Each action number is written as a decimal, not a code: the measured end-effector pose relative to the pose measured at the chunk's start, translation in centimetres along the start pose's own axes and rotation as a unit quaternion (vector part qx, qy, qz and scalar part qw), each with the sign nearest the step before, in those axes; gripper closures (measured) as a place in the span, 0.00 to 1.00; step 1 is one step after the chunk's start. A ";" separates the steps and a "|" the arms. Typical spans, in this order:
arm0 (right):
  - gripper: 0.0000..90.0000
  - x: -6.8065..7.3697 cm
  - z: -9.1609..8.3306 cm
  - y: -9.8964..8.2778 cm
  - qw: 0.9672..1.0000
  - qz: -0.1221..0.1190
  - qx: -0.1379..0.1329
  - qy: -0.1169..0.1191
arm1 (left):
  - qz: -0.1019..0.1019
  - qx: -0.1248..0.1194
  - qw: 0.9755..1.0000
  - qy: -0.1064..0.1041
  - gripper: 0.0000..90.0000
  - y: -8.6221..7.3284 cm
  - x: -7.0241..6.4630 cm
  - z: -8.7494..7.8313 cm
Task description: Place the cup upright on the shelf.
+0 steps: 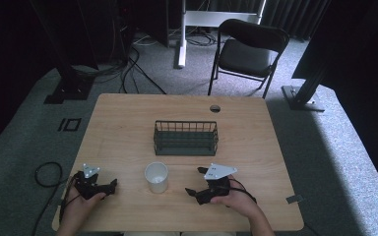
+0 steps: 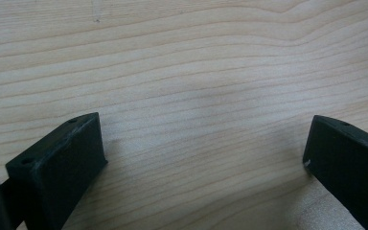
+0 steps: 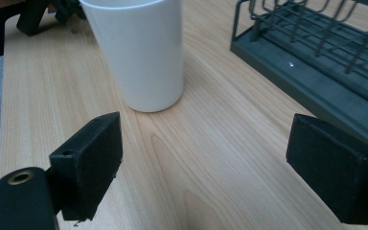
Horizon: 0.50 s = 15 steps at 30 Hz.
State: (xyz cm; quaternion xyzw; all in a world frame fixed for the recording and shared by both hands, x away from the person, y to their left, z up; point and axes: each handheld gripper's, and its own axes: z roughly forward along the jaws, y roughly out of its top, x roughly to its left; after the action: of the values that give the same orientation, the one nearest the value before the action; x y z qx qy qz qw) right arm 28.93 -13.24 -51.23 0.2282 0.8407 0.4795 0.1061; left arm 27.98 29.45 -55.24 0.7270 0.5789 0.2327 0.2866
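On the table (image 1: 128, 128) in front of you, a white cup (image 1: 156, 177) stands upright near the front edge, between your two hands, with a dark wire basket (image 1: 186, 138) just behind it toward the middle. That layout reads as a start pose: both hands rest low at the near edge, well clear of the cup. Your left gripper (image 1: 109, 188) sits with its jaws spread wide over bare wood, holding nothing. Your right gripper (image 1: 195, 182) is likewise spread and empty, pointing toward the cup, which stands a little ahead of its jaws, the basket off to one side.
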 end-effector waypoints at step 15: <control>0.13 1.4 2.6 1.0 0.999 -0.010 -0.007 0.032 | 0.000 0.000 1.000 0.000 0.01 0.0 0.0 0.0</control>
State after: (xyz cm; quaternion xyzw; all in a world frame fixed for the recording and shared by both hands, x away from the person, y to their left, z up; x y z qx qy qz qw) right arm 29.01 -10.14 -51.64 0.2037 0.8423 0.4917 0.0854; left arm 27.98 29.45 -55.24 0.7271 0.5789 0.2326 0.2866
